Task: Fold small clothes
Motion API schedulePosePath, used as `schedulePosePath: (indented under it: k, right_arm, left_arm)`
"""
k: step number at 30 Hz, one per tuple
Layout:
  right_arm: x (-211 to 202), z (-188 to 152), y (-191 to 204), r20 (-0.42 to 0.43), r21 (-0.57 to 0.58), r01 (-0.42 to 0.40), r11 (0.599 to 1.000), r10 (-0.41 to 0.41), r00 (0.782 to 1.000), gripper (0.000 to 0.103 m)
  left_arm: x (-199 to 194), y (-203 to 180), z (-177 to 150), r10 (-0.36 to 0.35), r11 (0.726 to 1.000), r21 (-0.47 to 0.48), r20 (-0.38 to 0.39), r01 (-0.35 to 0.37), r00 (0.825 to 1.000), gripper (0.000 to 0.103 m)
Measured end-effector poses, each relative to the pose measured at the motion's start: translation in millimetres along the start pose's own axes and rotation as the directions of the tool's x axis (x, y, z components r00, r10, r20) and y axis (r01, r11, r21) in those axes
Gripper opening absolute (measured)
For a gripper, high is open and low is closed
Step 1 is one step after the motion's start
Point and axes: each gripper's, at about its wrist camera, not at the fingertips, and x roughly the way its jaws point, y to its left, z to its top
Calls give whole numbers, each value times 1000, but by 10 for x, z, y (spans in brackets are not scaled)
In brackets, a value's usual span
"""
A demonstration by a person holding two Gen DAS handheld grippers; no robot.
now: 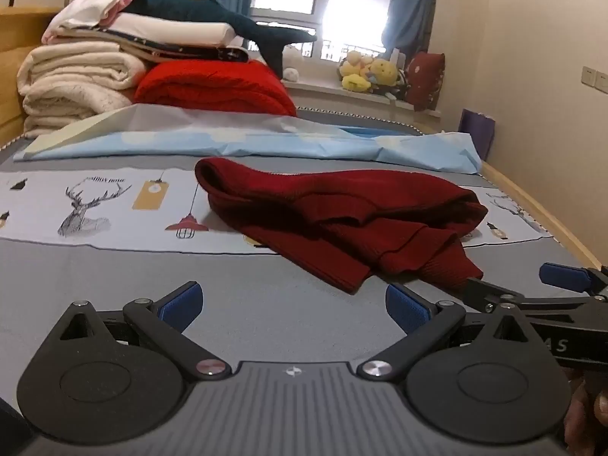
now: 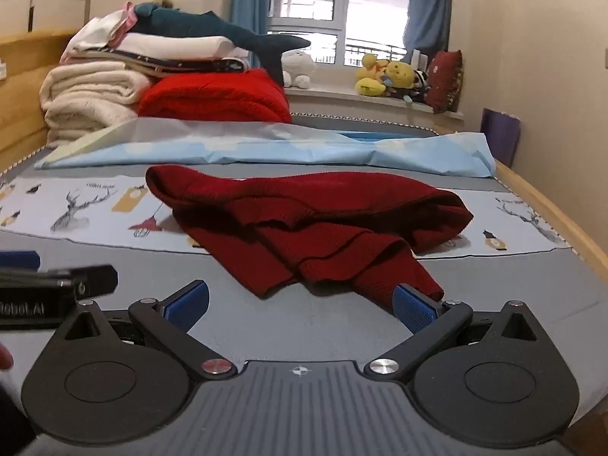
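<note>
A dark red knitted garment (image 1: 342,220) lies crumpled on the grey bed sheet (image 1: 114,273); it also shows in the right wrist view (image 2: 315,220). My left gripper (image 1: 294,306) is open and empty, just short of the garment's near edge. My right gripper (image 2: 300,304) is open, and its right fingertip (image 2: 412,309) is at the garment's nearest cuff. The right gripper also shows at the right of the left wrist view (image 1: 513,285), next to that cuff. The left gripper shows at the left edge of the right wrist view (image 2: 57,277).
A folded light blue sheet (image 1: 266,144) lies behind the garment. Stacked blankets (image 1: 76,79), a red blanket (image 1: 212,87) and a plush shark (image 1: 212,15) stand at the head of the bed. The wooden bed edge (image 1: 551,216) runs along the right. Plush toys (image 1: 368,72) sit on the windowsill.
</note>
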Motion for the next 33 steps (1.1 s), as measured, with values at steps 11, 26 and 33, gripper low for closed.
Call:
schedulePosePath:
  k: [11,26,33]
  right_arm:
    - [-59,-94,-207,-5,7,0,1000,0,1000,102]
    - [-58,-76,-232,-7,20,6,1000,-5,1000,102]
    - [-57,-73,-240,-8,20,6,1000,-6,1000,102]
  left_arm:
    - [19,-54,-1,10,1000,15,-10,-10,1000,102]
    - [38,-46,-2,8,1000,18,-8,-8,1000,102]
    - [36,-43,7,9,1000,16,-9,-9,1000,102]
